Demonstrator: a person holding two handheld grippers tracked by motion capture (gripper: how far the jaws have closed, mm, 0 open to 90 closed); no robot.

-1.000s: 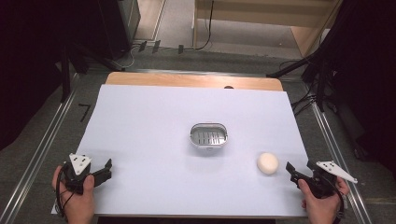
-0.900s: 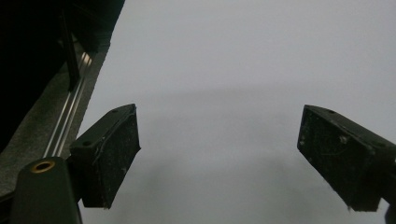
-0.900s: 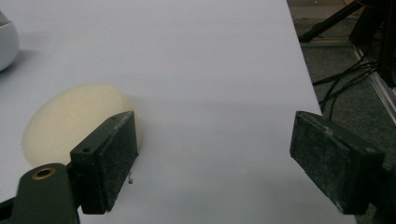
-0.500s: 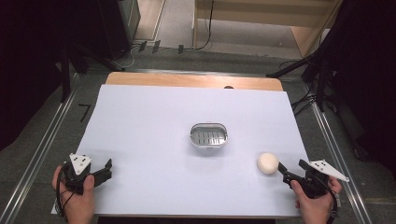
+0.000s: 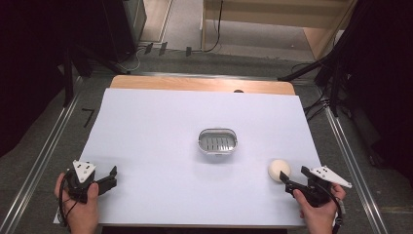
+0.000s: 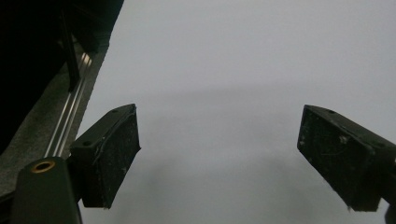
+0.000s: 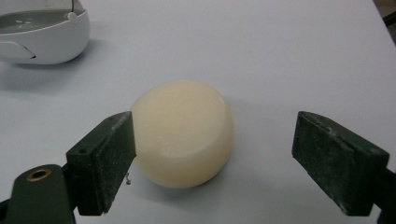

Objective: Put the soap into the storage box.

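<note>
Both jaws of the right hand-held gripper (image 7: 215, 161) stand apart flanking the soap (image 7: 183, 132), its dish (image 5: 217, 141) central overhead.

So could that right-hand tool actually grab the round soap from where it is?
Probably yes. The right tool is open, with the soap just ahead between its jaws, one jaw close beside it, and nothing on the white table blocks the way.

One soap bar (image 5: 279, 169), one soap dish (image 5: 217, 141), two tongs: left (image 5: 111, 176), right (image 5: 287, 181).
</note>
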